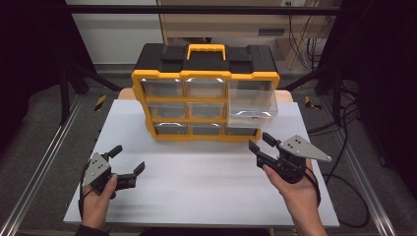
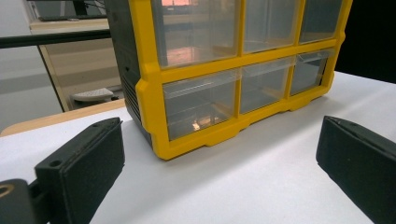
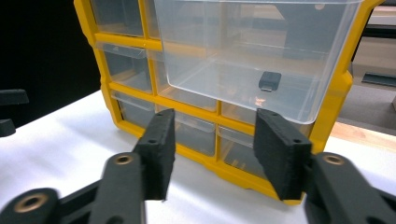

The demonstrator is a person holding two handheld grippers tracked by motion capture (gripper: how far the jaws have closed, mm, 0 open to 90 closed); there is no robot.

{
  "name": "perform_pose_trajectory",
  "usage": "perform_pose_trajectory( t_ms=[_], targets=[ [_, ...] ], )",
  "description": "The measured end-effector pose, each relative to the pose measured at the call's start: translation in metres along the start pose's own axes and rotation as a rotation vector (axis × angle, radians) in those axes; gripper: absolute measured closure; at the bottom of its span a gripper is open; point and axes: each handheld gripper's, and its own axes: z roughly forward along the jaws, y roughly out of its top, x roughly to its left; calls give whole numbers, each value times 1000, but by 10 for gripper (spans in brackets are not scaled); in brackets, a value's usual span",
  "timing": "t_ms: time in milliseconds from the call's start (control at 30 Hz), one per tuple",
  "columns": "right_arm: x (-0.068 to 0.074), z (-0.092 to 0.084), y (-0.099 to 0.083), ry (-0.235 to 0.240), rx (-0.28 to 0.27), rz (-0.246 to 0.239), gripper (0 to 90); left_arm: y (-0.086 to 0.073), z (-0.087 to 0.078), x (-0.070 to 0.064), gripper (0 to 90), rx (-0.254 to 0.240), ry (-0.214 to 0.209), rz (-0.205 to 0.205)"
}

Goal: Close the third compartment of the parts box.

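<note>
Your right tongs [image 1: 260,143], jaws apart and empty, face the clear plastic drawer [image 1: 252,104] jutting from the yellow organizer [image 1: 205,93]; left tongs [image 1: 129,160] rest wide apart on the white surface [image 1: 206,182].

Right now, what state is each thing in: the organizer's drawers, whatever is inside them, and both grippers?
Organizer: upright on the white table.
Top-right drawer: pulled out, not removed.
Small black part: lying inside the pulled-out drawer.
Other drawers: pushed in.
Left gripper: jaws wide open, nothing between them.
Right gripper: jaws partly open, nothing between them, short of the drawer.
</note>
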Motion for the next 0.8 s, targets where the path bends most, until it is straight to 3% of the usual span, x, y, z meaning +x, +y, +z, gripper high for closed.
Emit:
perform_pose_trajectory(
  t_ms=[200,333,433,800],
  targets=[
    [1,2,0,15,-8,2,680,-1,1,-2,9,7,-3,13],
    [5,8,1,49,-9,7,814,0,-2,-1,9,2,3,8],
    [9,11,2,53,-10,-4,864,0,-1,-1,9,0,3,7],
    [11,18,10,38,-24,-33,900,0,-2,0,9,-4,6,1]
  ],
)
